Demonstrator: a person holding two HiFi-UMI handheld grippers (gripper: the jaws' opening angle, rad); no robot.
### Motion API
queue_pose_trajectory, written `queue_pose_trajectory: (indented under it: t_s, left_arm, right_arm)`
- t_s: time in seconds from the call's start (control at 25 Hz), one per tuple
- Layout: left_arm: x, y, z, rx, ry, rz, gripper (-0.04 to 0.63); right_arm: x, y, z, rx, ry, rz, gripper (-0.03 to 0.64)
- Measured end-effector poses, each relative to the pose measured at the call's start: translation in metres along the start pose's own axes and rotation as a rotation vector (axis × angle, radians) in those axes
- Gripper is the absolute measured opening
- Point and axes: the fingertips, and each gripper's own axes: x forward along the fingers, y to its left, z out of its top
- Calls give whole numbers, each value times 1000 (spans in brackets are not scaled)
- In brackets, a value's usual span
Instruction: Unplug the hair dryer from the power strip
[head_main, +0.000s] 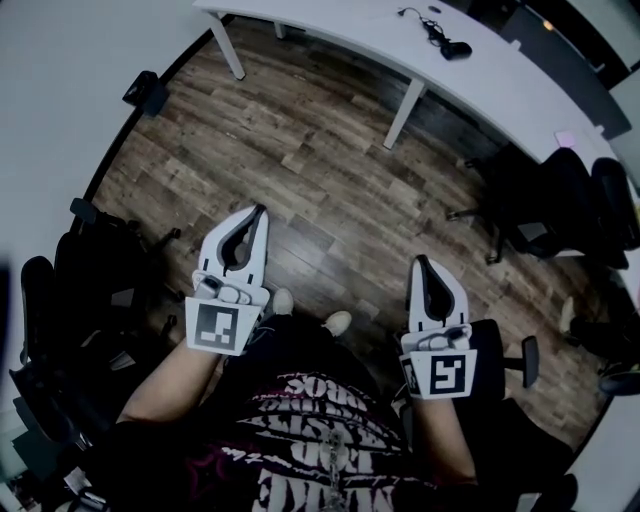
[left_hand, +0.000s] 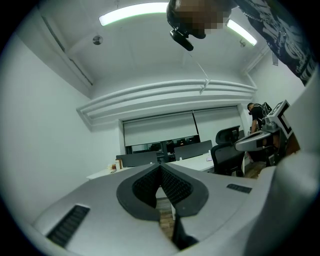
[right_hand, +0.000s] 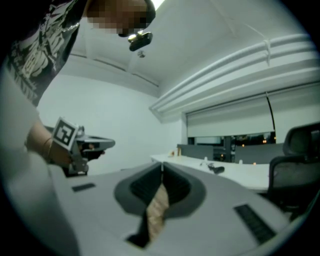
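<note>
While the one small black hair dryer (head_main: 455, 48) lies at one o'clock on the white bench (head_main: 500, 75), its thin cord (head_main: 418, 15) trailing, the two grippers, left gripper (head_main: 258, 215) and right gripper (head_main: 421, 266), hover closed and empty above the wooden floor (head_main: 330, 170).

Both grippers (head_main: 258, 212) (head_main: 420, 262) level, jaws closed, empty.

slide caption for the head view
Person holds left claw and right claw, both shut, above wood floor, white table ahead.

Right gripper (right_hand: 161, 167), jaws together, empty; left gripper (right_hand: 111, 144) at left, white table (right_hand: 250, 176) with small dark object (right_hand: 216, 169) beyond.
</note>
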Motion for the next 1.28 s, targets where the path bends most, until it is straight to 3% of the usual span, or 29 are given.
queue_pose_trajectory:
  t_s: [0.24,0.6,1.08,1.12,1.24,1.28]
  left_arm:
    - [-2,-5,1,5,17,6,28]
    - [19,22,-5,2,15,6,28]
    - [102,42,4,-62,-66,-135,28]
    - [107,41,5,-43,-65,-155,28]
    - [117,44,8,117,-44,-224,28]
    - [122,49,8,118,-48,-226,28]
  right_arm:
    - [-2,-15,-12,46,34,-15,34]
    - [33,-16,-24,54,60,-33,34]
    - [108,-22,8,11,66,-90,34]
    - [115,-21,12,5,68,-86,34]
    - [140,-11,30,-44,33,-51,34]
    - [150,-9,34,-61,12,-43,34]
